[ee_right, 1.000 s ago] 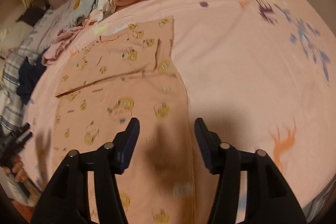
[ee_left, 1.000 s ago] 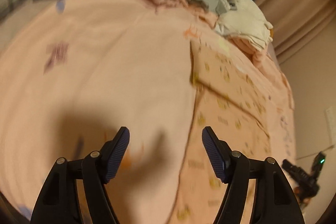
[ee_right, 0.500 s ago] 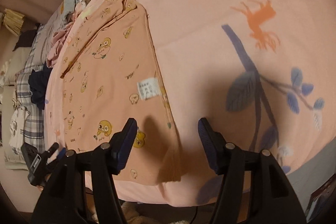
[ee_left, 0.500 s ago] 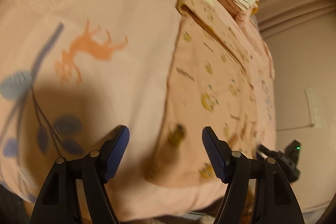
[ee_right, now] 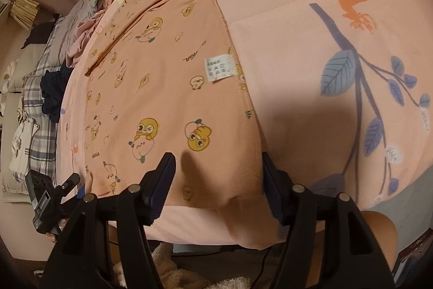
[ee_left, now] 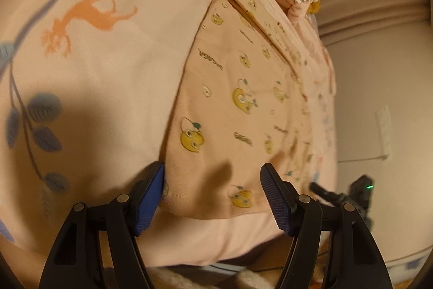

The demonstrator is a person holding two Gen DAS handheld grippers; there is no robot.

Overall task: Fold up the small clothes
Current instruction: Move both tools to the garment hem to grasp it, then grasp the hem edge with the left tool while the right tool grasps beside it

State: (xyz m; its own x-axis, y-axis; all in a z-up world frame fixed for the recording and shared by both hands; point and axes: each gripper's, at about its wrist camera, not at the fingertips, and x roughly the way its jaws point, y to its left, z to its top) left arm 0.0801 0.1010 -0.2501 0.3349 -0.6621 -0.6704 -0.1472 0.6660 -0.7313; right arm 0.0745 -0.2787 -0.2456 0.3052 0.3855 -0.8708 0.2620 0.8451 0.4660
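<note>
Left wrist: hand-held gripper (ee_left: pixel 212 190) spread over garment (ee_left: pixel 243 99) hem.

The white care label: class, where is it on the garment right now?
In the right wrist view, the care label lies on the peach garment by its right seam, beside the bare bedspread, beyond the open right gripper.
</note>
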